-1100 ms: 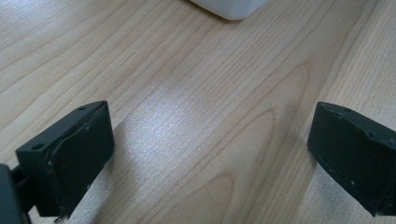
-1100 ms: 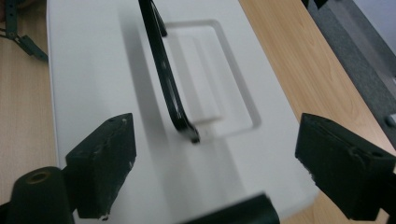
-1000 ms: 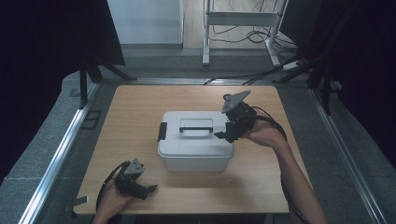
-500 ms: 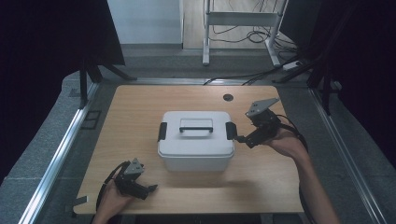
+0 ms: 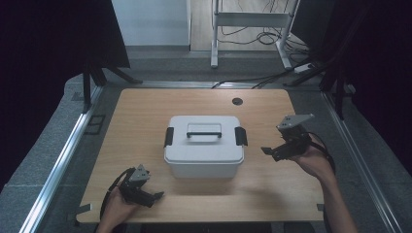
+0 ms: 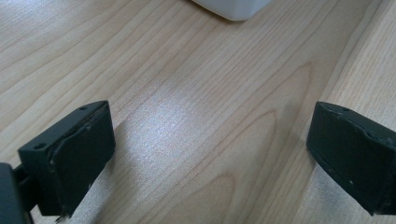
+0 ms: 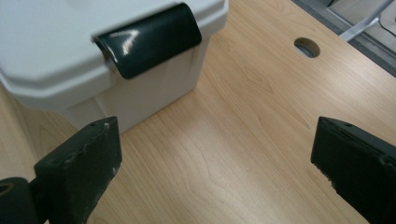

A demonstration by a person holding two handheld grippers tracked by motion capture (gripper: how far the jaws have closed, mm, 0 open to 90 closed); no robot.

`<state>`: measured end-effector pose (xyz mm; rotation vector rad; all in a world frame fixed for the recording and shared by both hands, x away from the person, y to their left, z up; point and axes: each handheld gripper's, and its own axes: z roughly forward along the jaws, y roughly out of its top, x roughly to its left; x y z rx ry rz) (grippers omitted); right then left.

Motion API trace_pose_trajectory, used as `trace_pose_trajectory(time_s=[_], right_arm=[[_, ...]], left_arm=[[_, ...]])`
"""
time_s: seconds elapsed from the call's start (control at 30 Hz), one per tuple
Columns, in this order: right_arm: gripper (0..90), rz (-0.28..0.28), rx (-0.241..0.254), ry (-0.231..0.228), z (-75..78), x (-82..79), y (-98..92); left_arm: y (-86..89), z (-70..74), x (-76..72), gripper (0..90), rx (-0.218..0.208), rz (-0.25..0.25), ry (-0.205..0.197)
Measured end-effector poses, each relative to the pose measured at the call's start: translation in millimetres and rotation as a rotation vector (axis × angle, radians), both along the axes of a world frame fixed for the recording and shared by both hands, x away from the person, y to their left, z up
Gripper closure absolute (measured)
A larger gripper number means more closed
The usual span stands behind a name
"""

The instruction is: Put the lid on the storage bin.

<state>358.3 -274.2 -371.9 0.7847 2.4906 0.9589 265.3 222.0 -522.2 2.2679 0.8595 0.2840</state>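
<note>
Two black latches hold the lid on the white box [image 5: 204, 145], which sits at the middle of the wooden table [image 5: 145, 111]; the one on the box's right end [image 7: 148, 38] looks like the step in hand. To do it well, the right gripper [image 5: 278, 151] should come in level with that latch, get one jaw under its lower lip and lever it outward, not squeeze the box wall. The lid's handle [image 5: 204, 129] can wait until both latches are free. The box may slide under a sideways push, so a steadying touch from the other side would likely help.

In the high view, the right gripper hangs above the table just right of the box, apart from it, jaws spread wide with nothing between them and aimed at the latch end. The left gripper [image 5: 150, 196] lies low at the near left edge of the table, well apart from the box, jaws likewise spread wide over bare wood.
</note>
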Motion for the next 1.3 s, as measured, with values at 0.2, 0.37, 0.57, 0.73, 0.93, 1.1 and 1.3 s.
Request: trace_pose_trajectory(time_s=[0.2, 0.37, 0.57, 0.73, 0.93, 1.1, 1.3], right_arm=[[1.7, -0.034, 0.014, -0.008, -19.0, -8.2, -4.7], [2.3, -0.052, 0.031, -0.008, -42.7, -12.8, -2.2], [2.6, -0.062, 0.031, 0.013, -76.5, -19.3, 6.1], [0.4, -0.069, 0.033, 0.019, -101.4, -28.5, 12.6], [0.0, -0.104, 0.043, 0.047, -131.9, -37.4, 11.2], [0.0, -0.129, 0.067, 0.086, -146.6, -40.0, 7.2], [0.0, -0.140, 0.076, 0.104, -147.6, -39.2, 6.3]], left_arm=[[0.1, 0.2, 0.0, 1.2, 0.003, 0.001, 0.001], [-0.1, 0.1, -0.2, 1.2, 0.001, 0.004, 0.000], [-0.1, 0.1, -0.3, 1.2, 0.001, 0.007, 0.000], [-0.1, 0.1, -0.5, 1.2, 0.001, 0.008, 0.000], [-0.2, 0.1, -0.5, 1.2, 0.001, 0.009, 0.000], [-0.2, 0.1, -0.6, 1.3, 0.001, 0.009, 0.000], [-0.2, 0.0, -1.0, 1.4, 0.002, 0.009, 0.000]])
